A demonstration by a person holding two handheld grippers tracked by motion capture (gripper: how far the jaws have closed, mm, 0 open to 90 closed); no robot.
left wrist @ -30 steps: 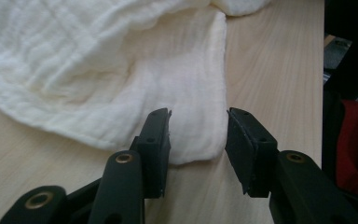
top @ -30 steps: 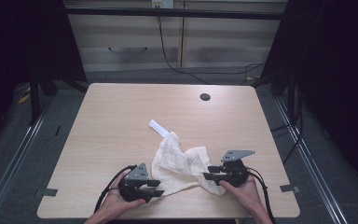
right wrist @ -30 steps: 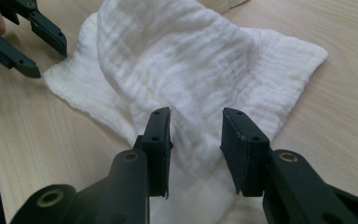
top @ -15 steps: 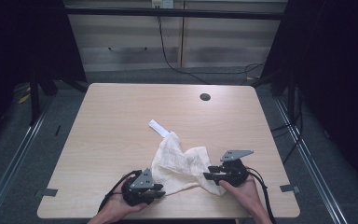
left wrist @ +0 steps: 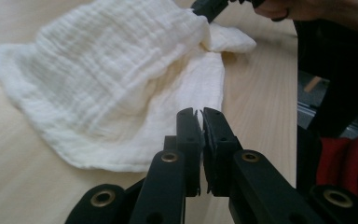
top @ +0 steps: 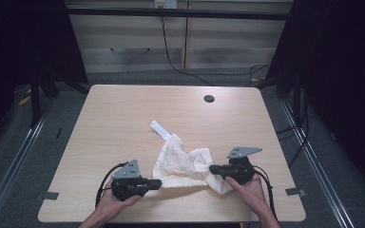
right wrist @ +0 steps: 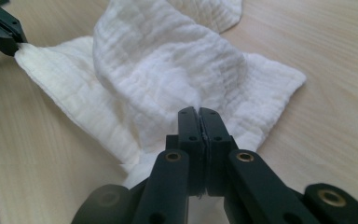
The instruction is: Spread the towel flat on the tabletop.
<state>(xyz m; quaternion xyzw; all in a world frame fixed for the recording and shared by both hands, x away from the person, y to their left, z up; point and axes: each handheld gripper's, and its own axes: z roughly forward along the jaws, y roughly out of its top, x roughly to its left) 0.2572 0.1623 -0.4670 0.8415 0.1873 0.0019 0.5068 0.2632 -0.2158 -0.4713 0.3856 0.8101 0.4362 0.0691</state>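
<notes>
A crumpled white muslin cloth [top: 183,161] lies on the wooden table [top: 123,118], near its front edge. A white label strip [top: 159,128] sticks out of the cloth's far side. My left gripper [top: 156,183] is shut on the cloth's near-left corner. In the left gripper view a thin edge of the cloth [left wrist: 112,70] shows between the left gripper's [left wrist: 200,114] jaws. My right gripper [top: 212,168] is shut on the right part of the cloth. In the right gripper view the cloth [right wrist: 168,60] bunches up at the right gripper's [right wrist: 199,113] closed jaws, and the left gripper [right wrist: 10,41] pinches the corner at top left.
A round dark cable hole [top: 209,99] sits in the table's far right part. Behind the table stands a low cabinet [top: 180,47] with a cable hanging down its front. Dark floor and metal rails run along both sides of the table.
My left gripper has shifted a little to the left with the cloth's corner, and the near edge now lies stretched out. The right gripper has barely moved.
</notes>
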